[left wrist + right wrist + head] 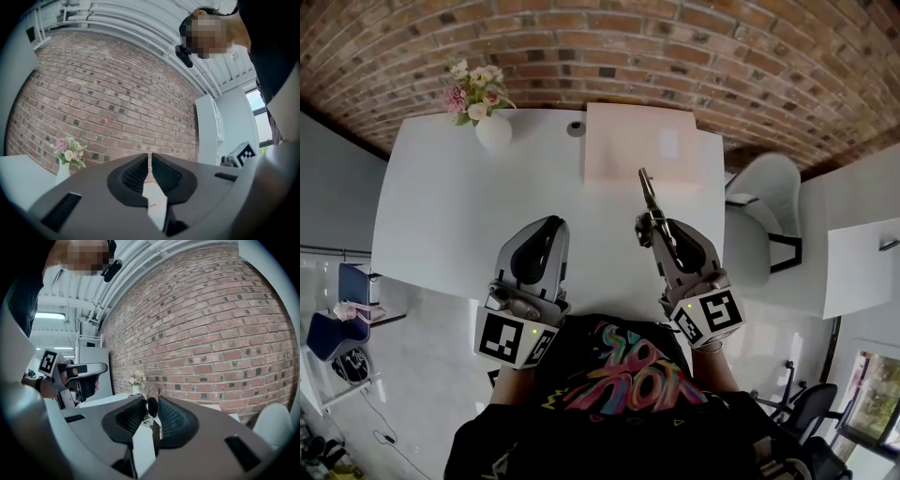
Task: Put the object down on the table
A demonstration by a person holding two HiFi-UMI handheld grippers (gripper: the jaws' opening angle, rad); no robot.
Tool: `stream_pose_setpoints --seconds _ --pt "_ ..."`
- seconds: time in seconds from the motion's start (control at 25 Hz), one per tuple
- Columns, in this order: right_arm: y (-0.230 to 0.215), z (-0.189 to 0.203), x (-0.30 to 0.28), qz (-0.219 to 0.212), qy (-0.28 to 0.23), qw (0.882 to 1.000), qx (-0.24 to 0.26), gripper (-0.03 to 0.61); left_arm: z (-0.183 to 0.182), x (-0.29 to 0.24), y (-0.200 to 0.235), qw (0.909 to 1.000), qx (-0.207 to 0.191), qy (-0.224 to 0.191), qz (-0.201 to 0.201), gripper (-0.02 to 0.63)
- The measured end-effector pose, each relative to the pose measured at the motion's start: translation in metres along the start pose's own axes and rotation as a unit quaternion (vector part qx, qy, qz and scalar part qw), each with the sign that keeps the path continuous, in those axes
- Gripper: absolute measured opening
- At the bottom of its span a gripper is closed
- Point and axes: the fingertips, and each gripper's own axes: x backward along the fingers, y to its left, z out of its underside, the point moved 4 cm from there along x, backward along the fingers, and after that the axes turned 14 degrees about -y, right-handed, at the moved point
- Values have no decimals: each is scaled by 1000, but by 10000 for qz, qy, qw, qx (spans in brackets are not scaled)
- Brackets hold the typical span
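My right gripper (pixel 650 223) is shut on a metal hand tool (pixel 647 192), like pliers or scissors. Its pointed tip sticks up and away from me, above the white table (pixel 441 216). In the right gripper view a dark part of the tool (pixel 151 407) sits pinched between the ribbed pads, and pale metal tips show just above it. My left gripper (pixel 549 225) hovers level with the right one, over the table's near edge. Its jaws are shut with nothing between them (pixel 150 161). The tool is held in the air and does not touch the table.
A pale pink mat (pixel 623 141) lies at the table's far side, ahead of the tool. A white vase of flowers (pixel 487 120) stands at the far left corner, with a small grey disc (pixel 575 128) near it. A white chair (pixel 764 220) stands to the right, and a brick wall runs behind.
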Motion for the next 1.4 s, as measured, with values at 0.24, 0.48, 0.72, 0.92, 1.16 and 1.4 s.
stream_pose_setpoints --seconds 0.24,0.48,0.72,0.92,1.16,1.4 --pt "-3 -1 -9 180 14 9998 -63 101 7 -21 6 9994 95 94 322 40" --pt "6 0 -18 398 24 9992 -66 101 9 -27 17 9979 207 152 587 40" --pt "12 2 -23 529 29 9986 -30 101 13 -21 32 9977 264 202 595 40" --pt "13 4 -27 609 53 9981 -9 101 18 -17 40 9975 337 268 567 41" --pt "16 10 -29 552 202 9983 0 101 23 -15 45 9972 383 309 562 41" --pt "18 28 -30 410 506 9979 -40 101 33 -10 47 9965 439 443 553 41"
